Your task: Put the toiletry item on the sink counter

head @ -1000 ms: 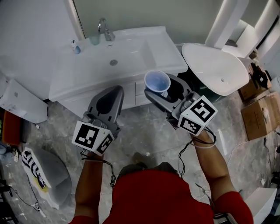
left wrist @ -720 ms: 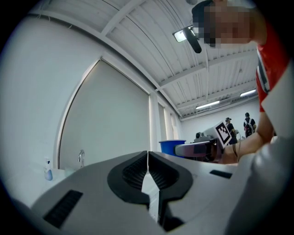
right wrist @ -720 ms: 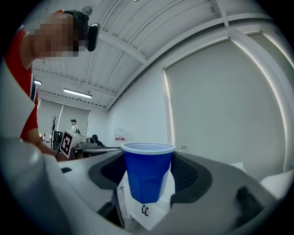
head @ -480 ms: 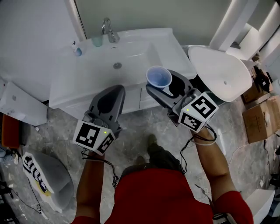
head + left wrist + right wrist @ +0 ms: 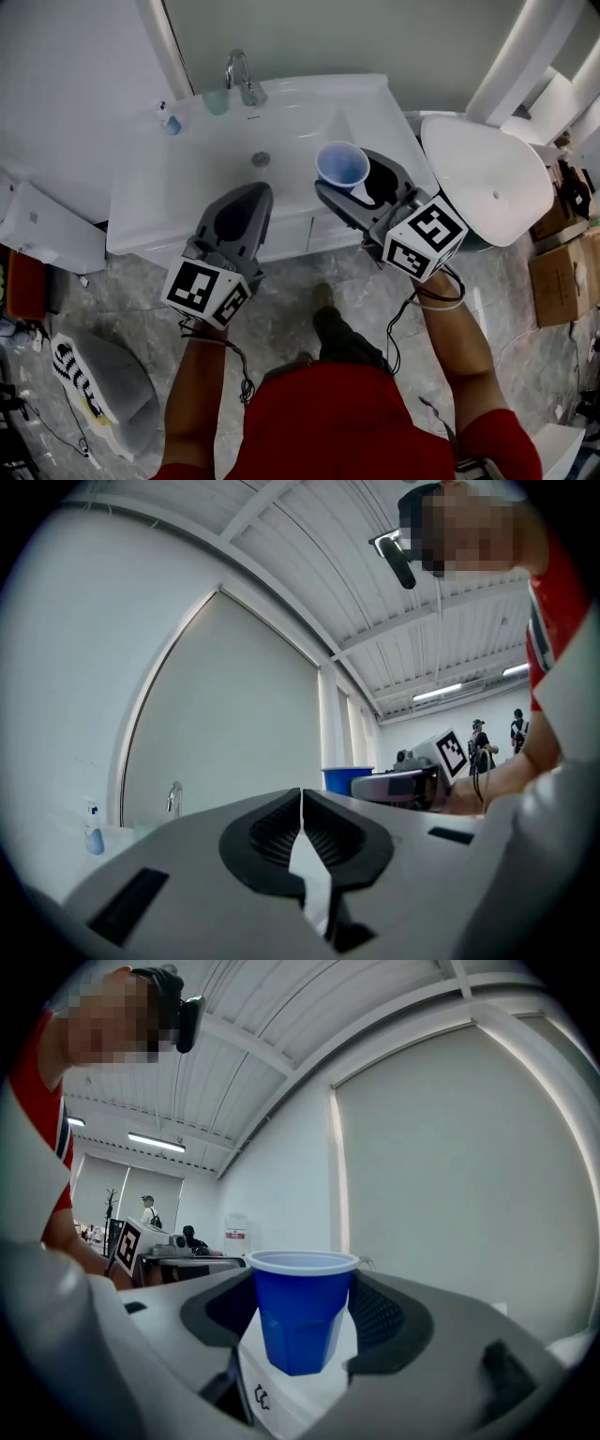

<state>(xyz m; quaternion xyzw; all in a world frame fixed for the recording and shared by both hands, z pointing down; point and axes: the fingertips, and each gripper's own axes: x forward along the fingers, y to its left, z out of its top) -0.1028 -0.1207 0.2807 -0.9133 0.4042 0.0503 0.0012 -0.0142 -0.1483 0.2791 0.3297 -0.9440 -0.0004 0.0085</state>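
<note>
A blue plastic cup stands upright between the jaws of my right gripper, which is shut on it; in the right gripper view the cup fills the middle. It hangs over the front right part of the white sink counter, beside the basin with its drain. My left gripper is shut with nothing in it, its tip over the counter's front edge; its jaws meet in the left gripper view.
At the back of the counter stand a chrome faucet, a pale green cup and a small bottle. A white oval basin sits to the right, with cardboard boxes beyond. A white box lies at the left.
Both grippers have moved forward toward the sink; the blue cup, earlier in front of the cabinet, now hangs over the counter. Both jaws are unchanged.
</note>
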